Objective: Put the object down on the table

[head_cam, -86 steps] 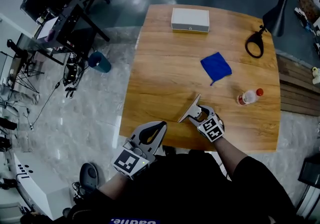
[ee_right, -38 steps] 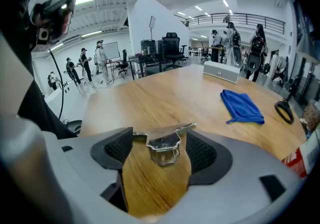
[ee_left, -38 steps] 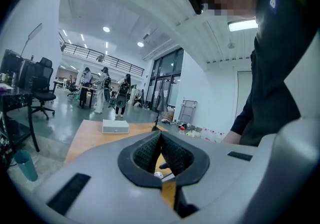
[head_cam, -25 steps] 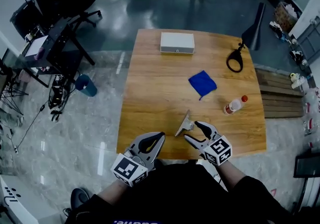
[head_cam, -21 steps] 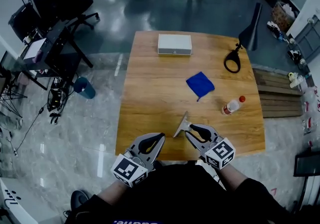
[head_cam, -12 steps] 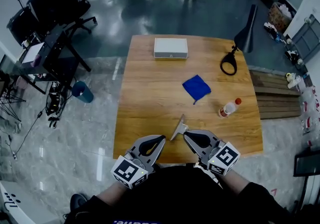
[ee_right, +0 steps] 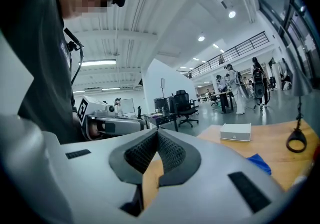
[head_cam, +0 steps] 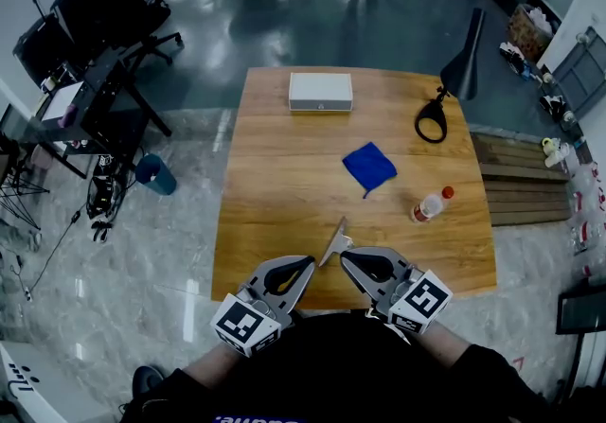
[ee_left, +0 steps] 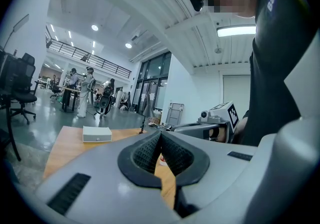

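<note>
Metal scraper (head_cam: 333, 241) is lying flat on the tabletop (head_cam: 284, 156) just ahead of the right hand-held gripper (head_cam: 347, 259), which is sitting closed and empty like the left hand-held gripper (head_cam: 306, 265), so a stray sweep is likely risking pushing it off the near edge.

The head view hangs high above the table's (head_cam: 284, 175) near edge, looking steeply down on the whole top. Both gripper views sit low at that edge, close behind their own jaws, facing level toward the box (head_cam: 320, 91) at the far edge. All three share tabletop and box; the left gripper view also catches the right gripper (ee_left: 172, 128), the right one the left gripper (ee_right: 142, 123)
</note>
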### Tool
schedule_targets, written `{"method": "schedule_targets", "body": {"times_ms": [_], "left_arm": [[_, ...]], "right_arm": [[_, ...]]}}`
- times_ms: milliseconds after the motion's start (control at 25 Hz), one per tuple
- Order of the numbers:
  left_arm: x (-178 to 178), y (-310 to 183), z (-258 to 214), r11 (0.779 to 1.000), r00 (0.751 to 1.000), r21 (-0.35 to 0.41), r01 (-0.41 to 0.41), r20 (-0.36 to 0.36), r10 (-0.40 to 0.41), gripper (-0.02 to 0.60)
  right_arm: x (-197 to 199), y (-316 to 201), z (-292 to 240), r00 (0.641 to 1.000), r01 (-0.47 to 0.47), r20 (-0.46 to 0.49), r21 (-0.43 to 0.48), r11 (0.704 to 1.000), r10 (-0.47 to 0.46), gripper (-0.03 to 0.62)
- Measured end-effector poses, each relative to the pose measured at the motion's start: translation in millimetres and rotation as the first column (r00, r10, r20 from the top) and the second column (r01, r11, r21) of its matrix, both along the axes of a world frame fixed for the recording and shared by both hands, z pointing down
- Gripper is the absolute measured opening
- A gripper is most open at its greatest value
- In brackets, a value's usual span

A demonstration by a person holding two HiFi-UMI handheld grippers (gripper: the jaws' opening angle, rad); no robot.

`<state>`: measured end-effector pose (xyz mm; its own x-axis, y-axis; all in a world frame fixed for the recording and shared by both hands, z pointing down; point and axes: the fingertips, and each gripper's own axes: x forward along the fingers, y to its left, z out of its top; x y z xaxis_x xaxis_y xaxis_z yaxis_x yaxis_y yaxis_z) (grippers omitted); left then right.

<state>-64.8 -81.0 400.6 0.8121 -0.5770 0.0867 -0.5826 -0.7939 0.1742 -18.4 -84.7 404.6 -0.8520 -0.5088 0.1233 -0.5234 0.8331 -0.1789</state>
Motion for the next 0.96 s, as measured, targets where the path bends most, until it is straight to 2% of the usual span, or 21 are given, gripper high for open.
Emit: {"method": "schedule_targets", "body": {"times_ms": [160,360,560,760,960], "left_arm": [[5.9,-1.3,-4.8,1.0,1.0,-0.011,0.006,-0.017,-0.006,0.009],[7.8,-0.7,1.9,1.0,1.0,0.006,-0.007,0.002,0.007,0.008],[11.5,-1.0,-3.0,1.0,1.0,-0.016,0.008,-0.019,-0.009,0.009],[11.1,0.9,4.8,1.0,1.0,0.006,-0.008,0.003,0.008,0.009],[13.7,1.0,1.5,1.0,1.0,-0.005,-0.001,-0.008,0.001,0.009]], "right_arm": [[4.0,-1.9,1.0,1.0,-0.001,0.0,0.001,1.0,0.001,0.005],[5.6,-2.1,2.5,1.0,0.002,-0.002,-0.007,1.0,-0.002,0.005],[8.2,-1.7,4.0,1.0,0.0,-0.003,-0.011,1.0,0.0,0.005],[9.4,-0.8,5.6,1.0,0.0,-0.008,-0.007,1.0,0.0,0.005],[10.0,-0.4,5.2,1.0,-0.001,-0.006,-0.014,1.0,0.001,0.005]]}}
